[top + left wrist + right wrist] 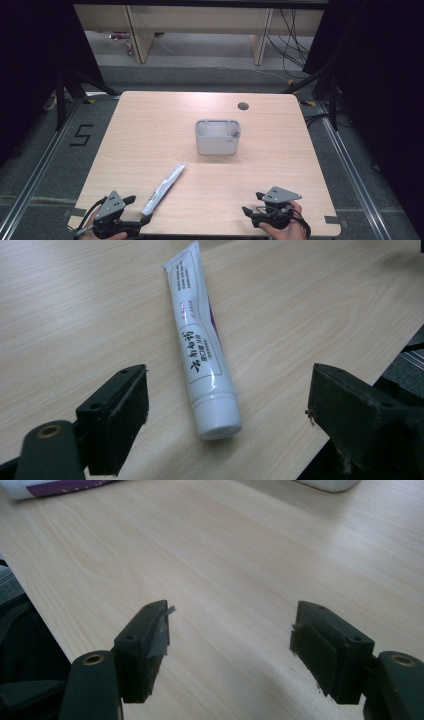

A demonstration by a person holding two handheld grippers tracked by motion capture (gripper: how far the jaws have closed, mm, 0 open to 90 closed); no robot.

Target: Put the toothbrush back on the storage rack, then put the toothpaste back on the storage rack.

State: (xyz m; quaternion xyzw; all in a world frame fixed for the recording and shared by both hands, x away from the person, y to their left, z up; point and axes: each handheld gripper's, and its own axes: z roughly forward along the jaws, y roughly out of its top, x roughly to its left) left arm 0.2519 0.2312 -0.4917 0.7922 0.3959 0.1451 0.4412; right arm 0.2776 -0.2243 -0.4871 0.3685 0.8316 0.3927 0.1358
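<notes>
Left gripper [227, 405] spread wide around toothpaste tube [200, 345], lower centre of frame, untouched; right gripper [230, 640] released.

One toothpaste tube [163, 188], one grey container [217, 136], two hand-held grippers.

We see our left gripper [227, 405] with jaws spread wide, a white toothpaste tube [200, 347] lying flat on the table [75, 305] between them, cap nearest us.
</notes>
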